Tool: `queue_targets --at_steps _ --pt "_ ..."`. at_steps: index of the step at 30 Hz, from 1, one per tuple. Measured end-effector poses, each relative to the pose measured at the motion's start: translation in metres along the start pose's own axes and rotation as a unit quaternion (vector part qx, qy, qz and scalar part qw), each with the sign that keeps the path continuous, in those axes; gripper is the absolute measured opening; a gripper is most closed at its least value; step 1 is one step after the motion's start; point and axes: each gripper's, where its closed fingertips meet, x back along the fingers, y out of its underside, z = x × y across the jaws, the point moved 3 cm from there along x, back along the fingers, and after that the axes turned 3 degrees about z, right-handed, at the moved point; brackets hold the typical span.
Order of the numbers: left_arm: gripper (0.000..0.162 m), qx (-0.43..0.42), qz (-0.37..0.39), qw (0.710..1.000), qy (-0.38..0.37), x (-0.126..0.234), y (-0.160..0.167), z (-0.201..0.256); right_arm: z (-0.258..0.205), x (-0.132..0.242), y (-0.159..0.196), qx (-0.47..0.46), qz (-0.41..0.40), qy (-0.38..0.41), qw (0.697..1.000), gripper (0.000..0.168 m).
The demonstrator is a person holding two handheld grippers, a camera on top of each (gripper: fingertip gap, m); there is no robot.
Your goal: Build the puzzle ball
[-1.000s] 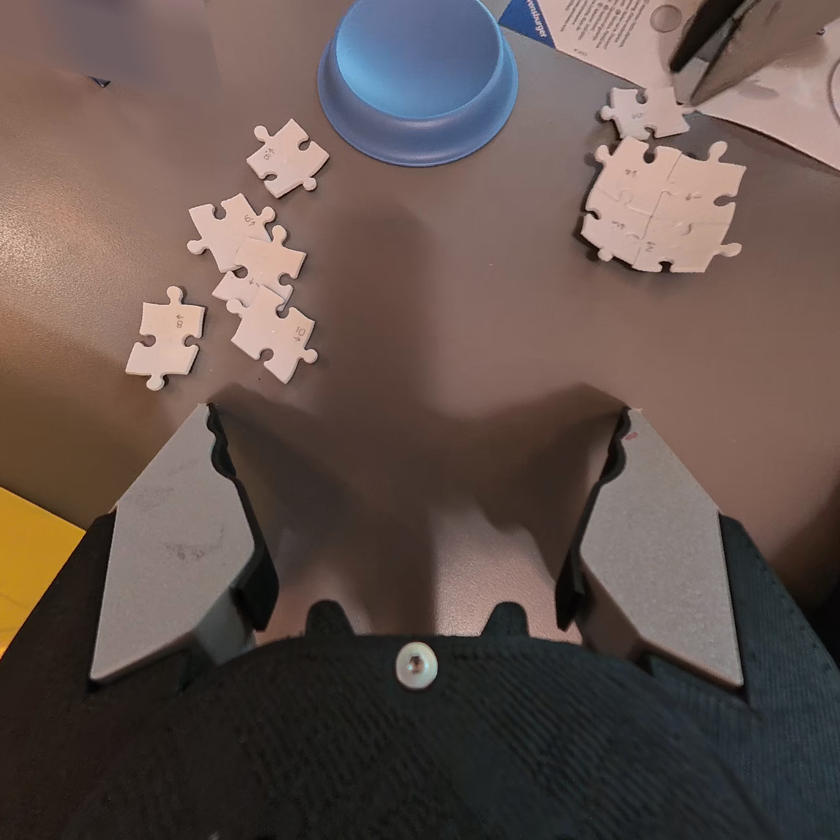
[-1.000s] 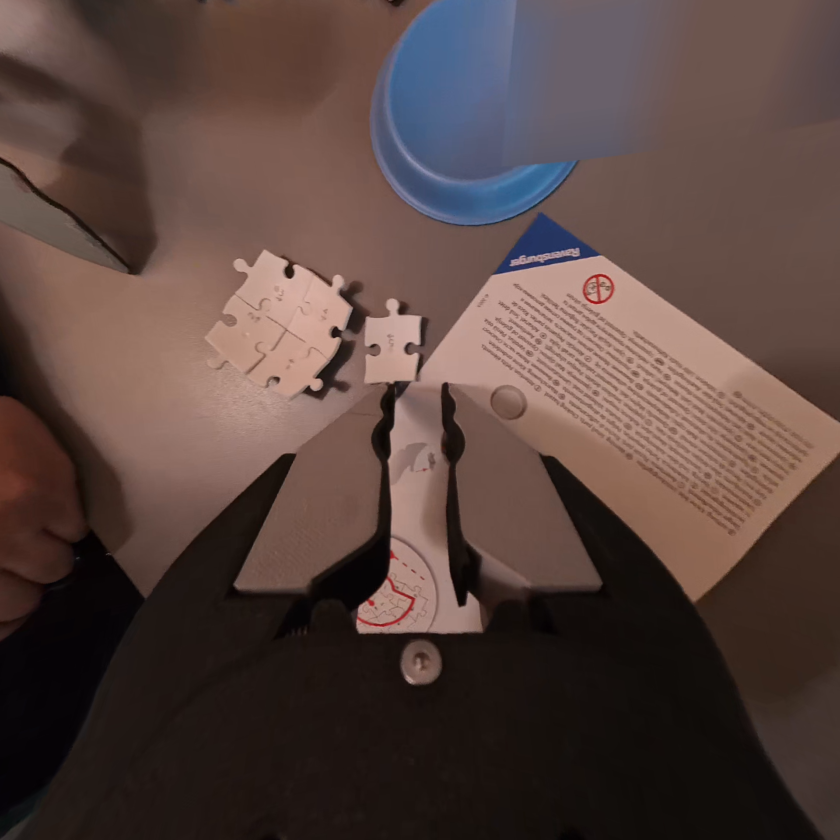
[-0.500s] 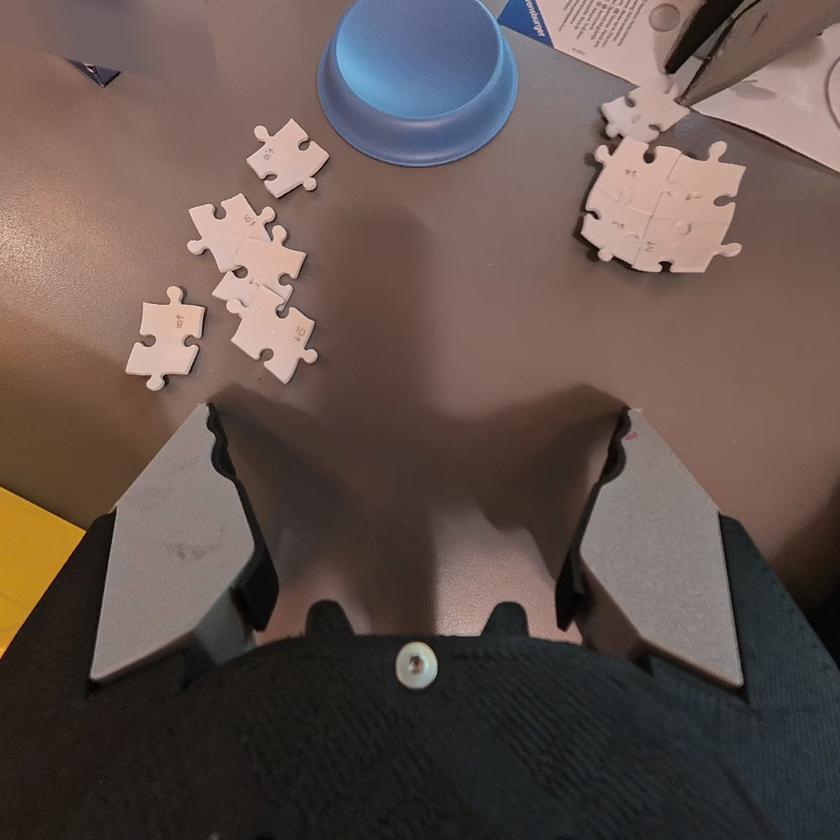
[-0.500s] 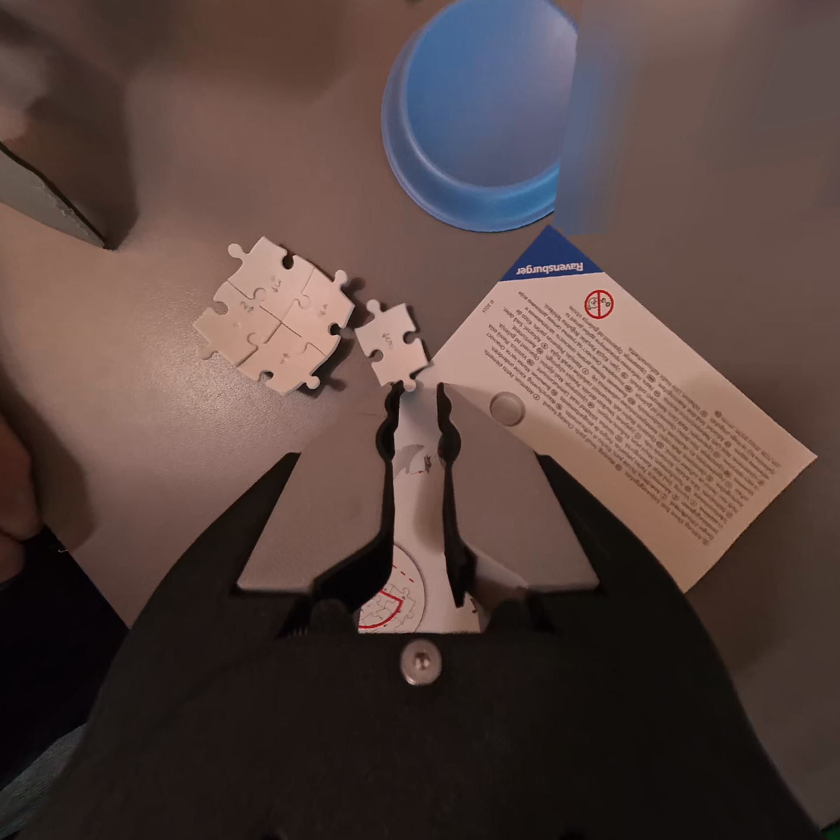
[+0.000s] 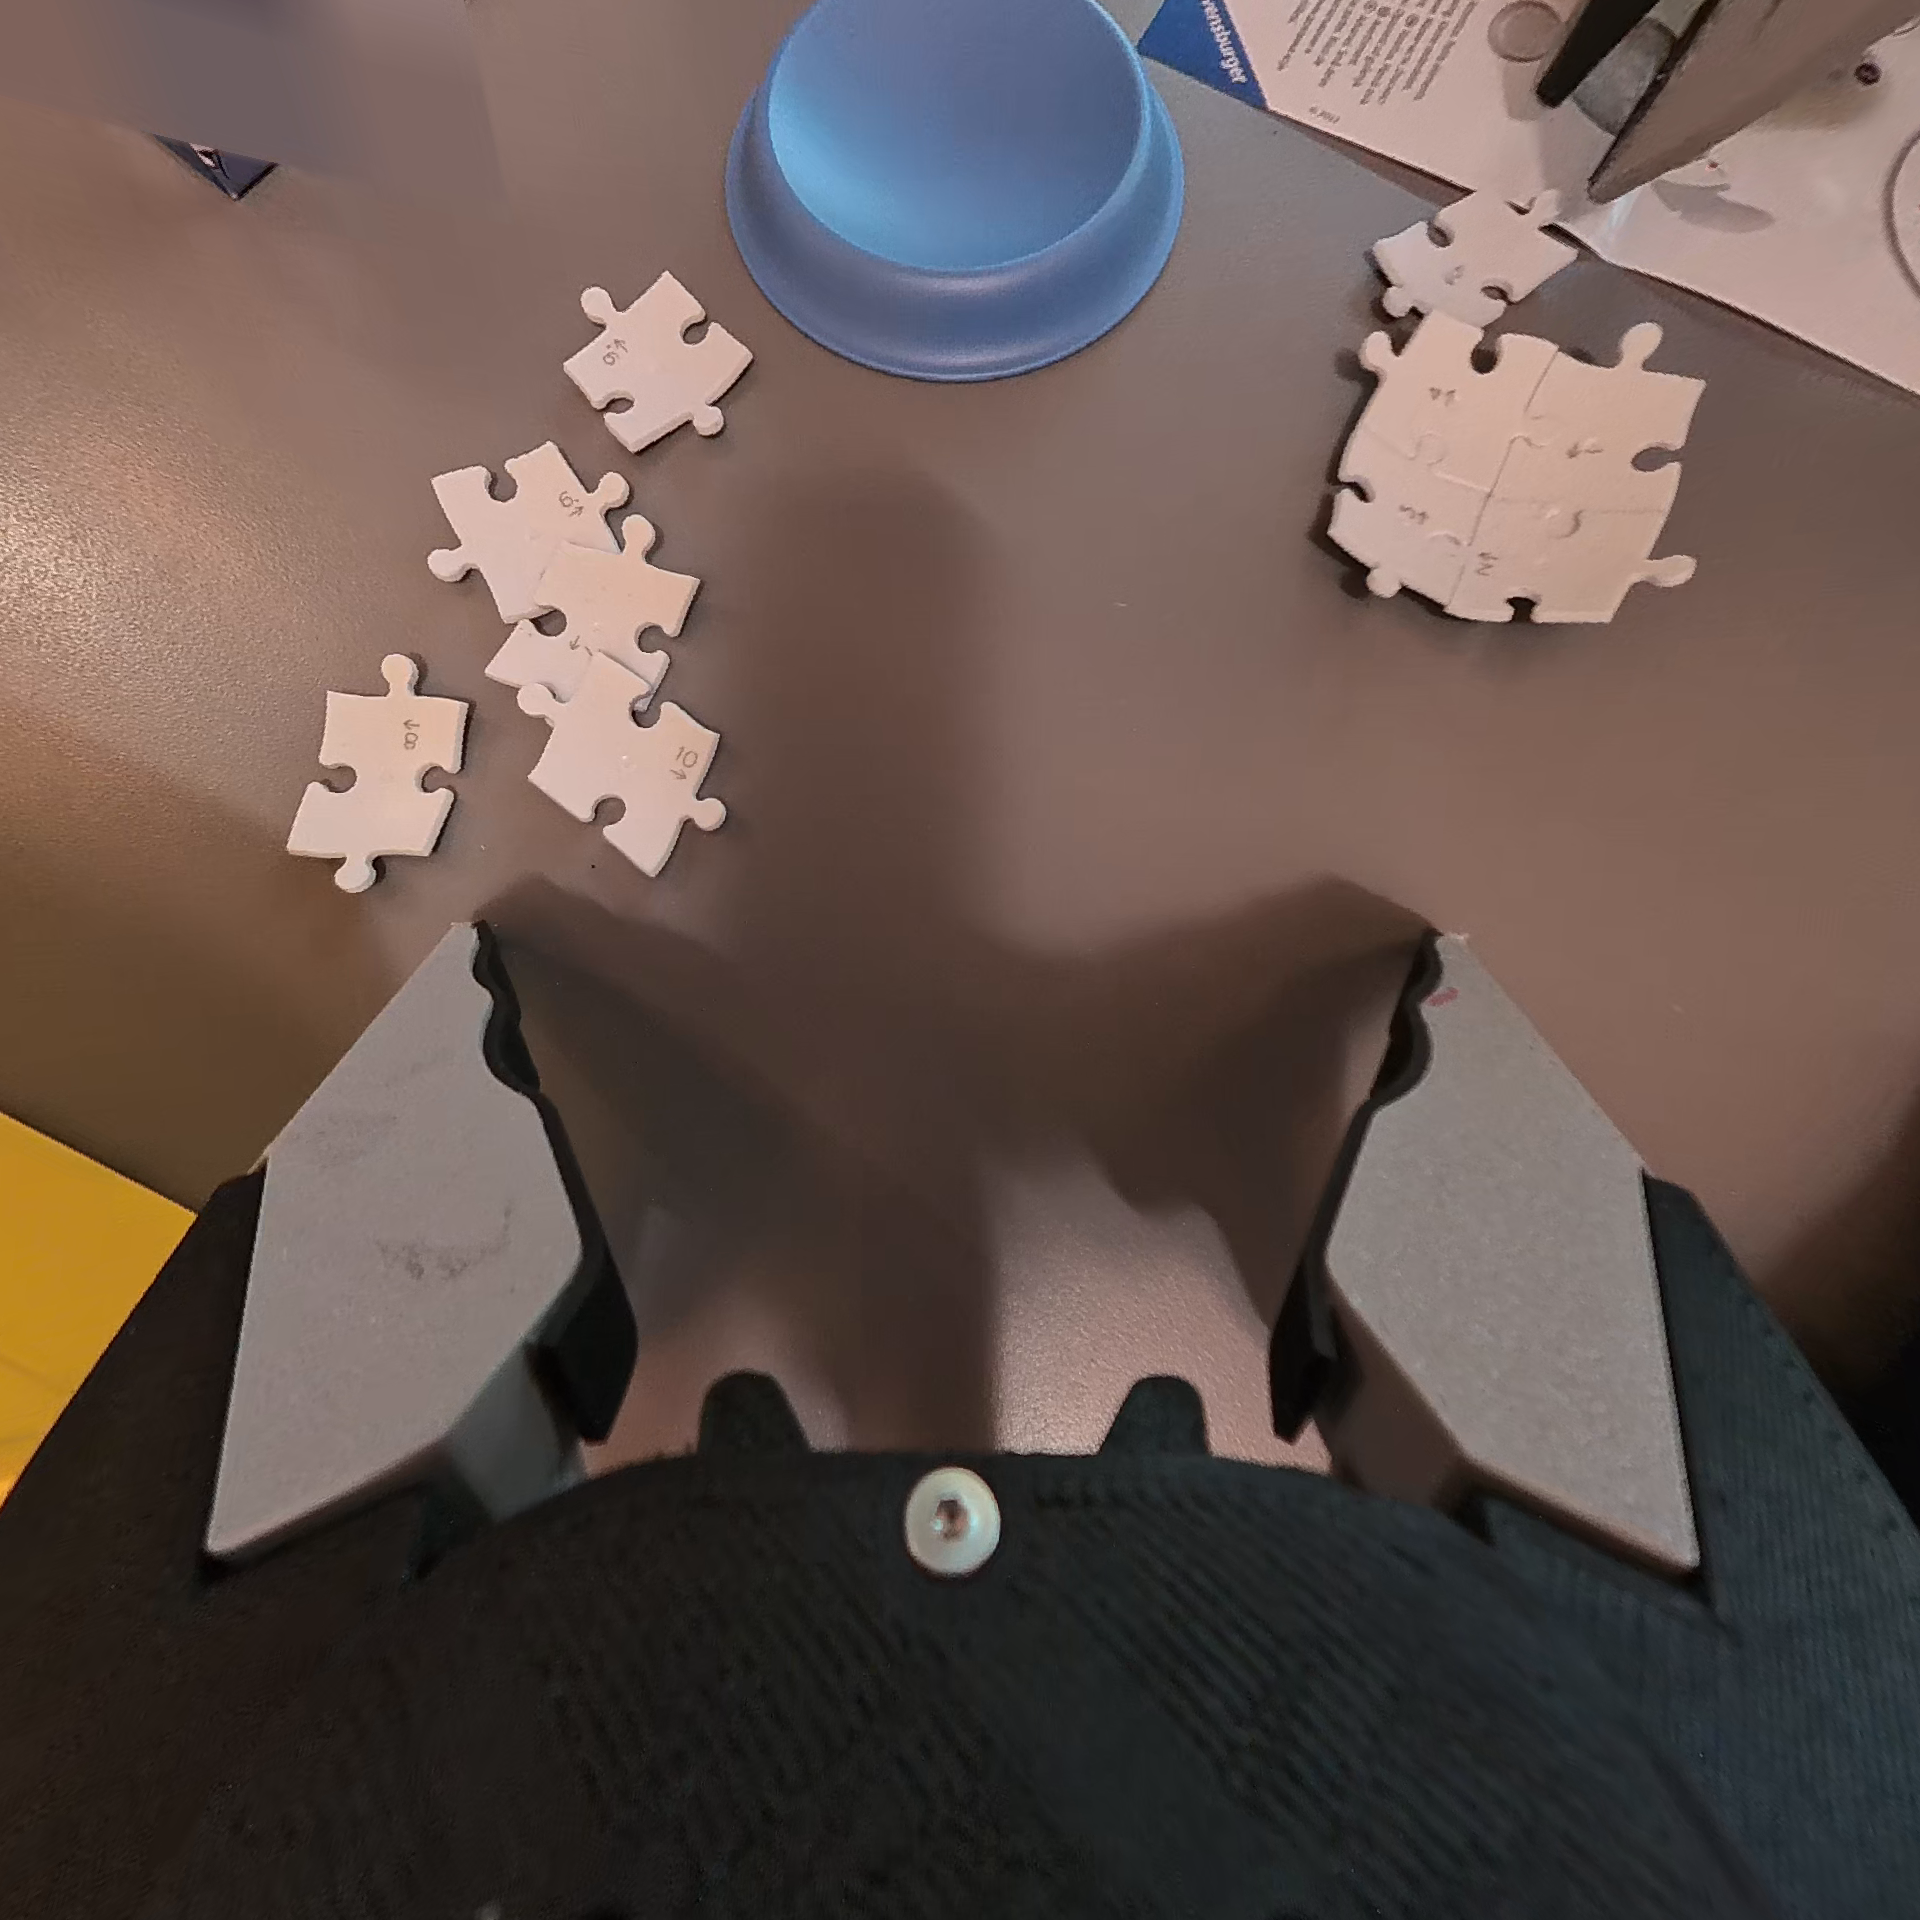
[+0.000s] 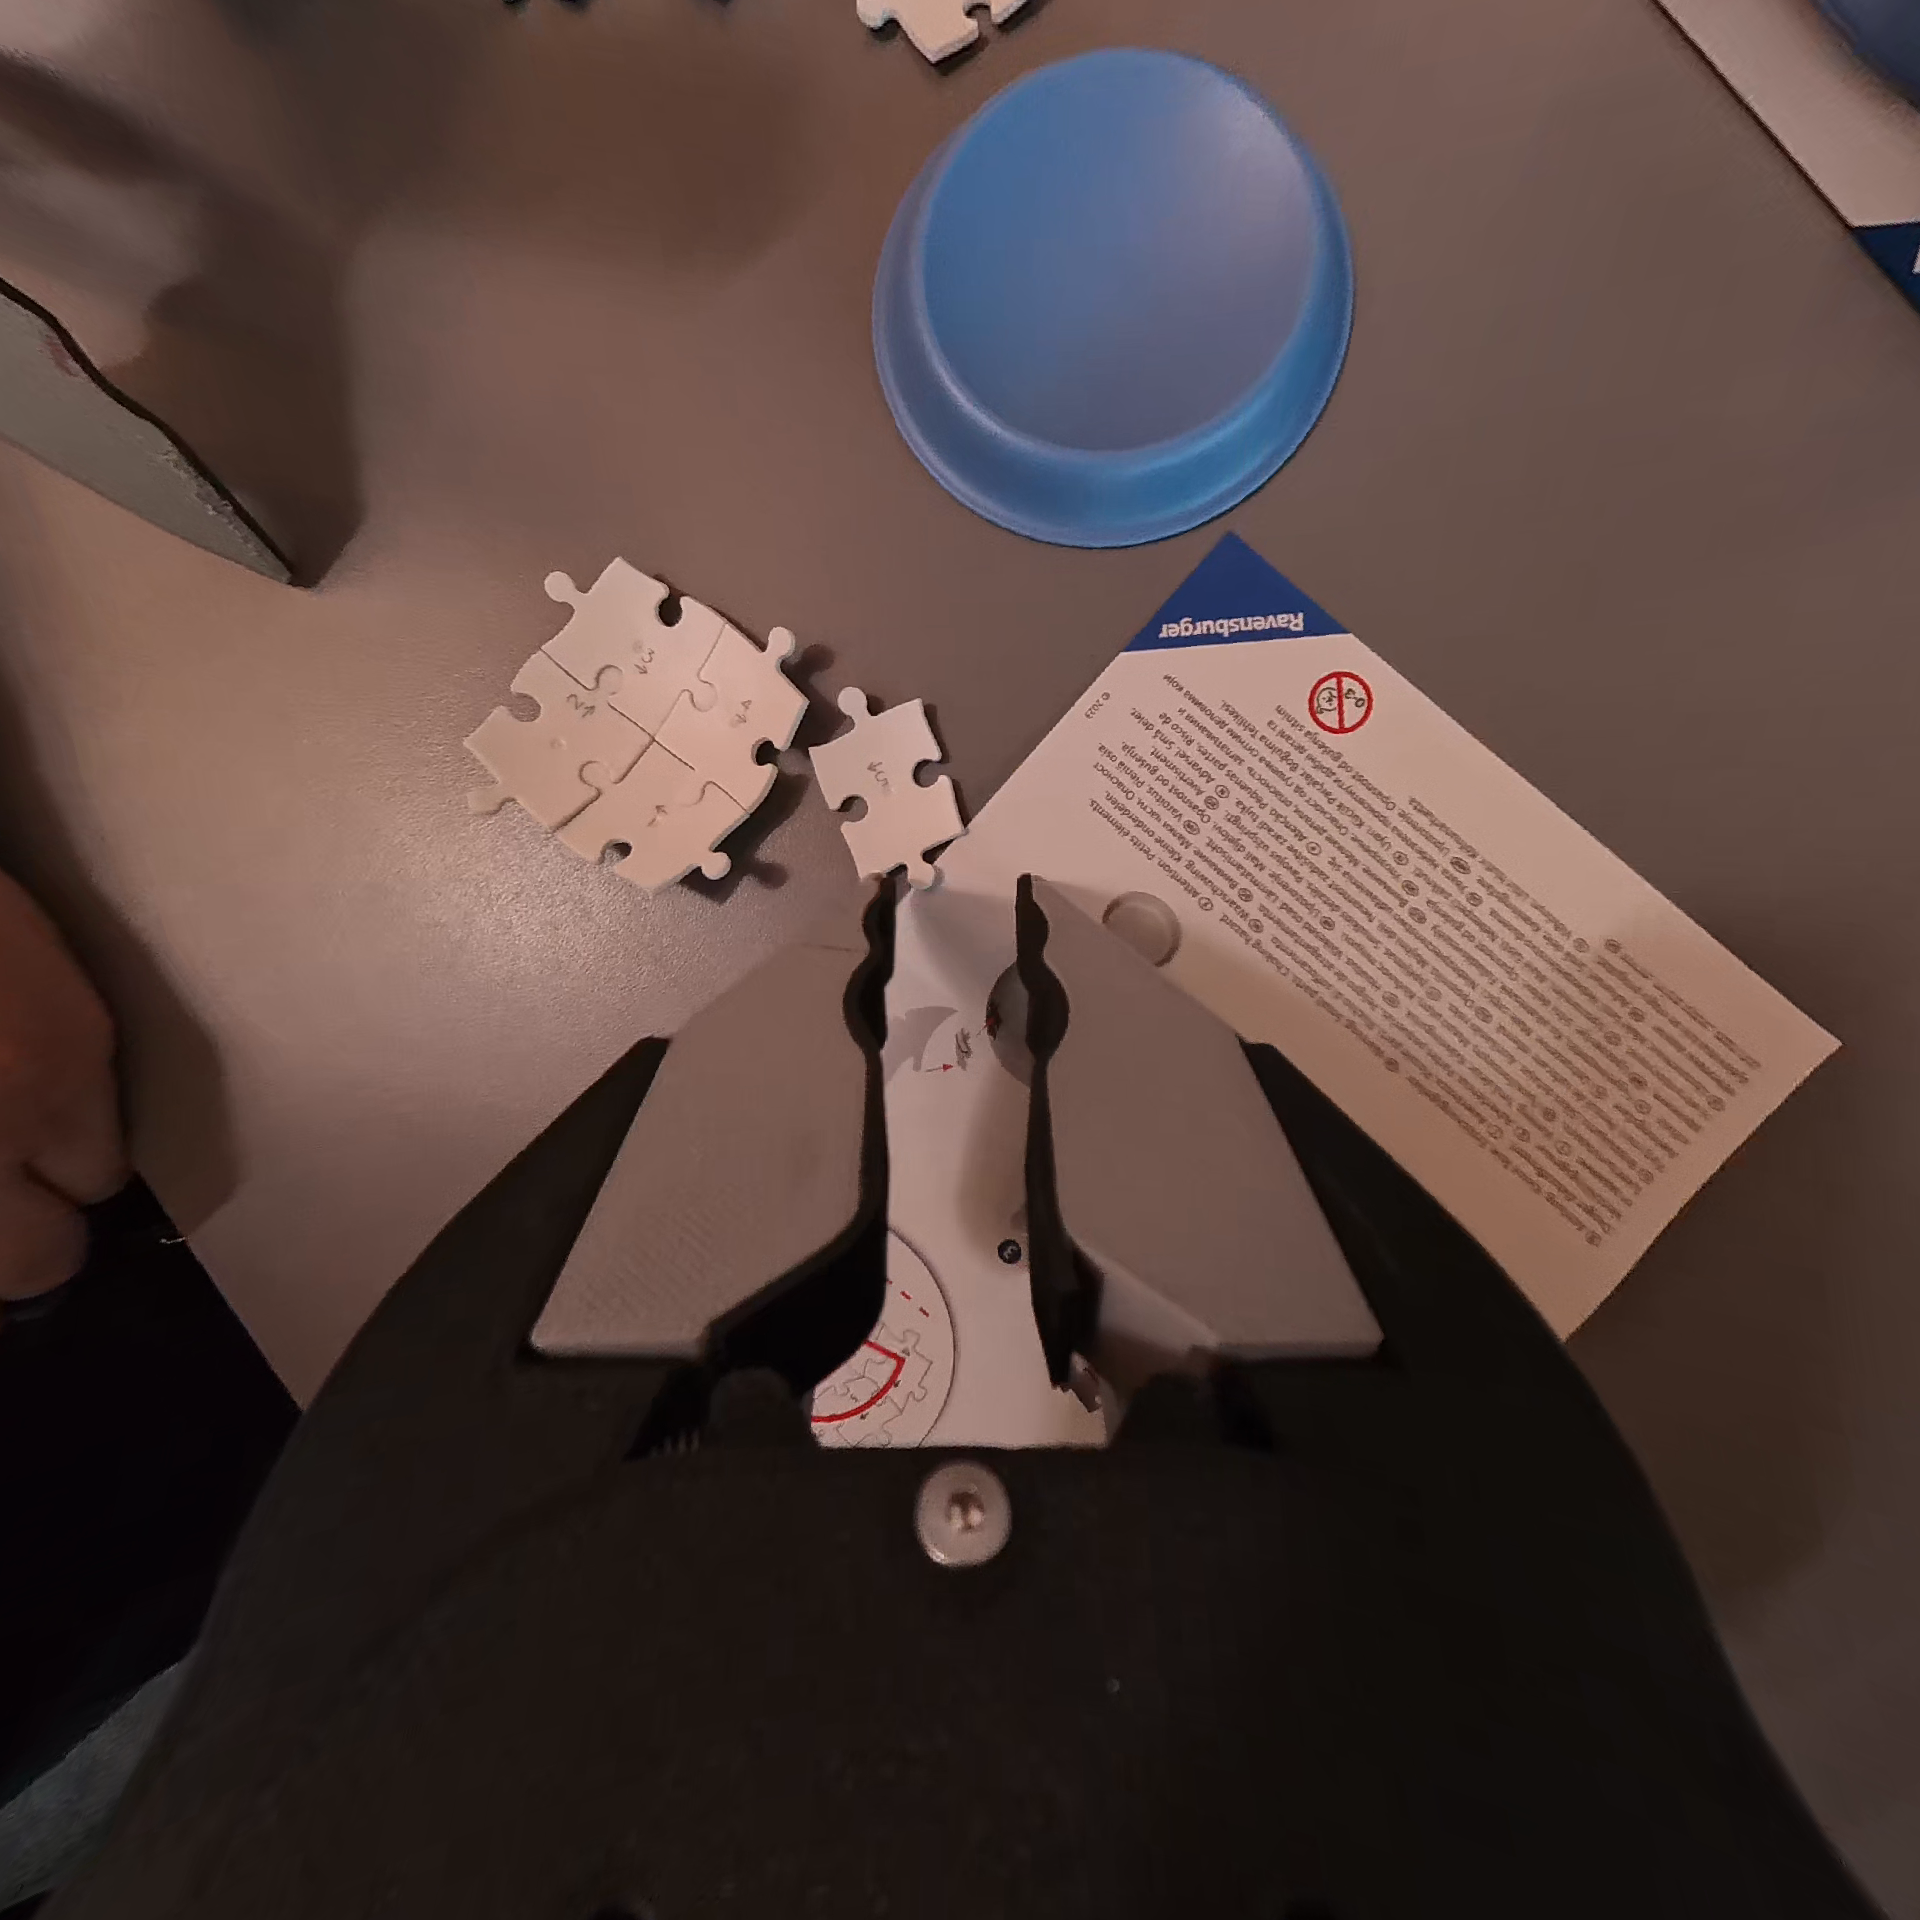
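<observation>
- Right claw (image 6: 951,883): parted by a narrow gap, gripping nothing, left tip just touching the loose piece (image 6: 885,784) at 12 o'clock, probably to nudge it.
- Four-piece patch (image 6: 639,722) at 10 o'clock of that piece, close for joining.
- Left claw (image 5: 956,940): wide apart, empty, hovering above bare bench (image 5: 1039,727).
- Spare pieces (image 5: 582,623) at its 11 o'clock, blue bowl (image 5: 956,187) at 12.

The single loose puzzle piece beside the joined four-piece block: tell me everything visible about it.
The single puzzle piece is white, matte and plastic-looking, with knobs and notches on its edges and a small dark mark on its face. It lies flat on the grey table, between the four-piece block and the printed leaflet, not interlocked with the block. The right gripper, slightly open, has one fingertip at its near knob; contact is unclear.
</observation>
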Motion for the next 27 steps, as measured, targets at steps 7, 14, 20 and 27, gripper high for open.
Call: queue_targets --at_steps 7,14,20,27 --pt "0.158 0.0 0.0 1.0 0.0 0.0 0.0 0.0 -0.006 0.001 -0.005 0.015 0.014 -0.012 1.0 0.029" --pt "0.159 0.0 0.0 1.0 0.0 0.0 0.0 0.0 -0.004 0.001 -0.008 0.03 0.032 -0.005 0.999 0.033" --pt "0.158 0.0 0.0 1.0 0.0 0.0 0.0 0.0 0.001 0.005 -0.015 0.051 0.068 0.009 0.996 0.046" --pt "0.158 0.0 0.0 1.0 0.0 0.0 0.0 0.0 0.003 0.011 -0.023 0.061 0.093 0.008 0.994 0.051"
